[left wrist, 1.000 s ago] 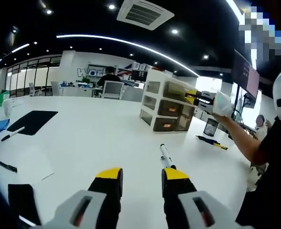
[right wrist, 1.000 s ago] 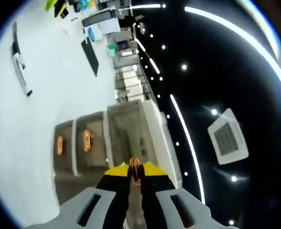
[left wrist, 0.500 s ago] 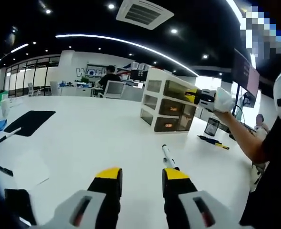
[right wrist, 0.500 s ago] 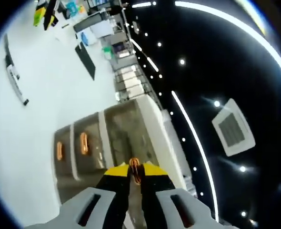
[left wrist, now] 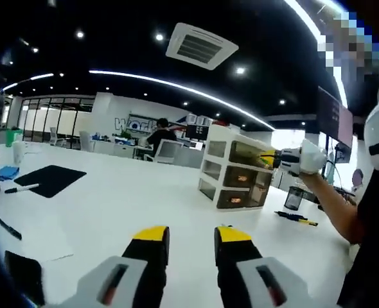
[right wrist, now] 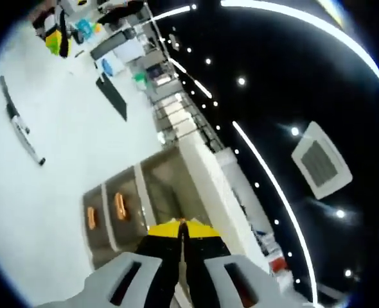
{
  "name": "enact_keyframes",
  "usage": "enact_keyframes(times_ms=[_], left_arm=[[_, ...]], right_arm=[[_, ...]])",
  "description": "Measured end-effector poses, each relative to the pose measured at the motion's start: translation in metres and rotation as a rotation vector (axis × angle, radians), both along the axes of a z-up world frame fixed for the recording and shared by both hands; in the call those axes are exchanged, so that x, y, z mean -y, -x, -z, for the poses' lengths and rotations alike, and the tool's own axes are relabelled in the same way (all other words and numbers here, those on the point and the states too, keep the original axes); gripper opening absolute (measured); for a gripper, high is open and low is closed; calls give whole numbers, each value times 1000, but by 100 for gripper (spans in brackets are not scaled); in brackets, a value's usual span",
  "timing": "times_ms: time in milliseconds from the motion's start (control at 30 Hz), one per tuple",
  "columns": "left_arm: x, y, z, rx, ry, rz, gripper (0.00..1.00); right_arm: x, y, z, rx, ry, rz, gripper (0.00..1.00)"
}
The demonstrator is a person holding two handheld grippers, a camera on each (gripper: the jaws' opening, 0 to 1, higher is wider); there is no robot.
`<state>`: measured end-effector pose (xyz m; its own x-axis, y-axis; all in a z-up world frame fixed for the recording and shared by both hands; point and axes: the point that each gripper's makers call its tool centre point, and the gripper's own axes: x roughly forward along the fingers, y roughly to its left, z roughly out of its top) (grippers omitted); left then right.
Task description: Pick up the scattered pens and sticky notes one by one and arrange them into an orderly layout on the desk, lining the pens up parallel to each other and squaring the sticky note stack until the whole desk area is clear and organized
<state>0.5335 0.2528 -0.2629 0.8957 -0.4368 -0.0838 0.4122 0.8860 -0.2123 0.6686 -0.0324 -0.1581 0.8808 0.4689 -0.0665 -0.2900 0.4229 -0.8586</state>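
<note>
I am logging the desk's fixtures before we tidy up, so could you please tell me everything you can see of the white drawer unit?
The drawer unit is a white, boxy frame, plastic by its look, holding translucent grey-brown drawers in three tiers. It stands upright on the white desk. The two lower drawers have orange handles; the top compartment looks open. In the left gripper view the right gripper reaches to that top tier from the right. The right gripper view shows the unit rolled sideways, just past the closed jaw tips.

A: What do the grippers look like?
B: The left gripper [left wrist: 185,240] and right gripper [right wrist: 180,235] both have grey bodies, black jaws and yellow tips.
A: And the person?
B: Dark sleeve [left wrist: 374,192], bare forearm.
</note>
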Motion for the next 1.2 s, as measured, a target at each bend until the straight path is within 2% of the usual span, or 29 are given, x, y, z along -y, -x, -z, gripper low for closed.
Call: enact_keyframes(times_ms=[167, 267, 333, 367, 433, 500, 633, 767, 833, 1100, 1200], left_arm=[[24, -3, 3, -33, 26, 37, 32], [37, -1, 0, -39, 7, 70, 31], [42, 1, 1, -43, -4, 76, 30], [45, 3, -1, -34, -5, 80, 28], [52, 7, -7, 2, 19, 83, 23], [60, 9, -4, -9, 43, 93, 20], [80, 11, 3, -42, 33, 119, 17], [98, 17, 2, -50, 2, 144, 17], [103, 20, -4, -36, -17, 139, 17], [113, 22, -6, -40, -47, 103, 17], [124, 21, -19, 12, -87, 136, 17]], right_arm=[[11, 13, -26, -50, -245, -55, 0], [21, 16, -34, -74, -340, -57, 0], [24, 20, -34, -94, -366, -69, 0], [25, 24, -31, -121, -393, -83, 0], [22, 31, -15, -239, -470, -131, 0], [22, 37, -1, -345, -579, -177, 0], [36, 49, 28, -441, -664, -177, 0], [52, 62, 46, -544, -831, -202, 0], [64, 64, 48, -550, -880, -186, 1], [99, 77, 43, -523, -953, -198, 3], [109, 82, 39, -495, -974, -199, 8]])
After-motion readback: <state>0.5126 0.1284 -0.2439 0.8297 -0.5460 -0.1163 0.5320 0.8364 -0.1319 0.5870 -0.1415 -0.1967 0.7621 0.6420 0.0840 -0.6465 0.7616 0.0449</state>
